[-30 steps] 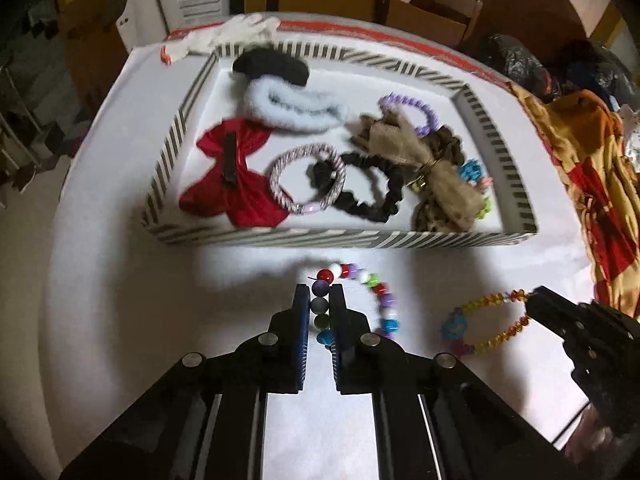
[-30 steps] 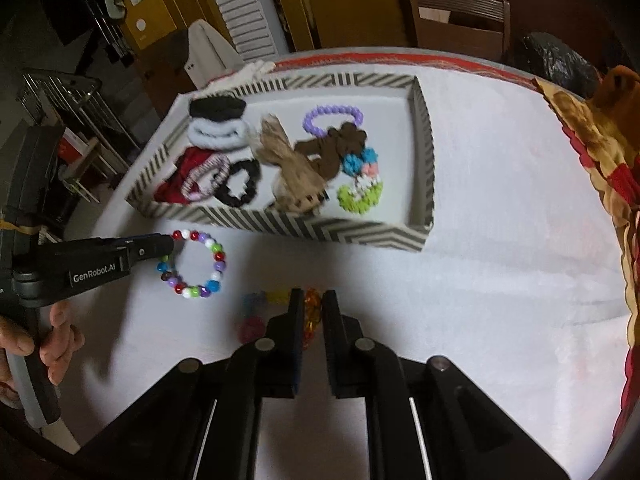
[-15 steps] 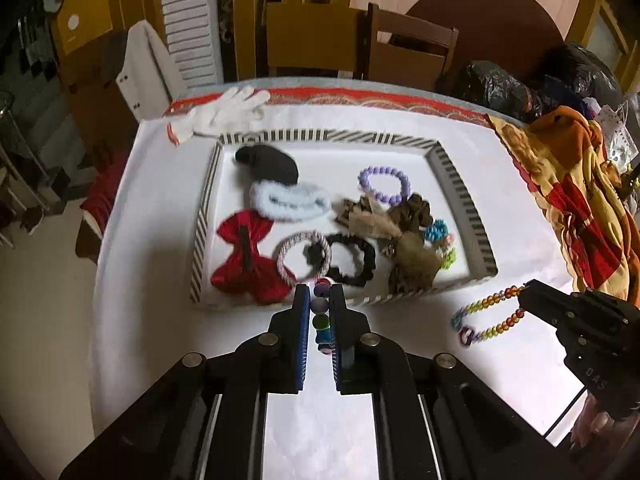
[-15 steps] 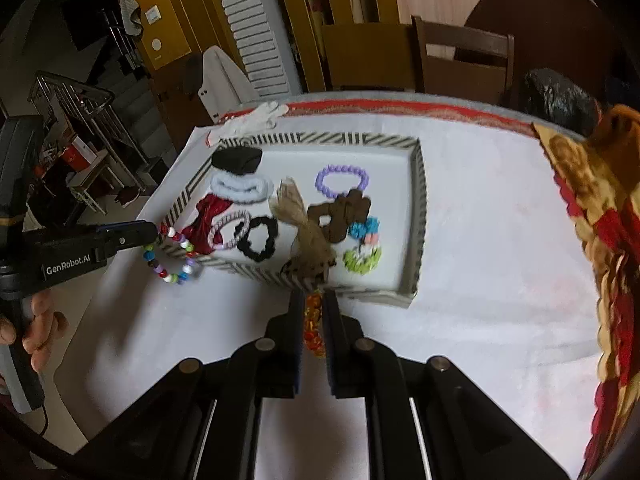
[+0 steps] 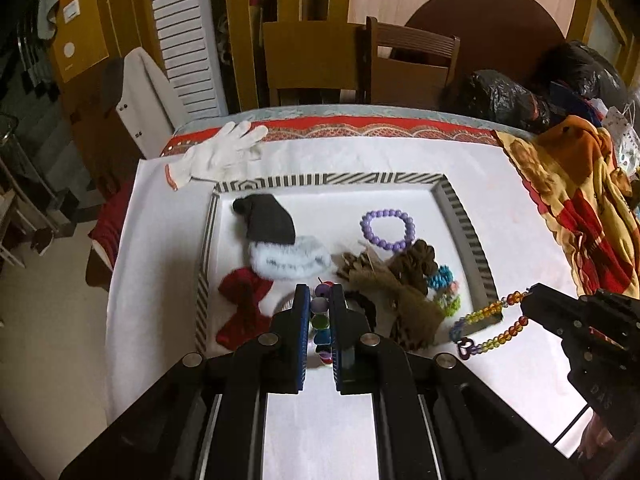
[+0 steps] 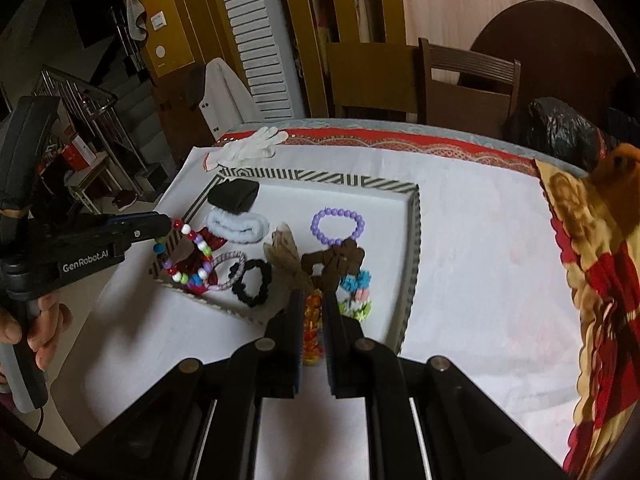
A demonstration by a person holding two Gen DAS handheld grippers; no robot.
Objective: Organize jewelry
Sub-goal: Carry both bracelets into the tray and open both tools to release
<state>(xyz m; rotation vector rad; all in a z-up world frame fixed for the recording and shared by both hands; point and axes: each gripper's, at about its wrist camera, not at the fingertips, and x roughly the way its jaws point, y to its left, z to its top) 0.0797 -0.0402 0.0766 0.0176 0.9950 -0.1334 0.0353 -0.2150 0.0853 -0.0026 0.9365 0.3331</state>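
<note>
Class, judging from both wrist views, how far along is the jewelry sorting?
Done: the striped tray already holds a purple bracelet and hair ties. In hand: left tongs grip a multicolored bead bracelet; right tongs grip an amber bead bracelet. Left: placing both in the tray.

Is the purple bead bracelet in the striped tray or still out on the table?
In. The purple bead bracelet lies flat on the white floor of the striped tray, inside its walls, near the far right corner, just behind the brown scrunchie.
</note>
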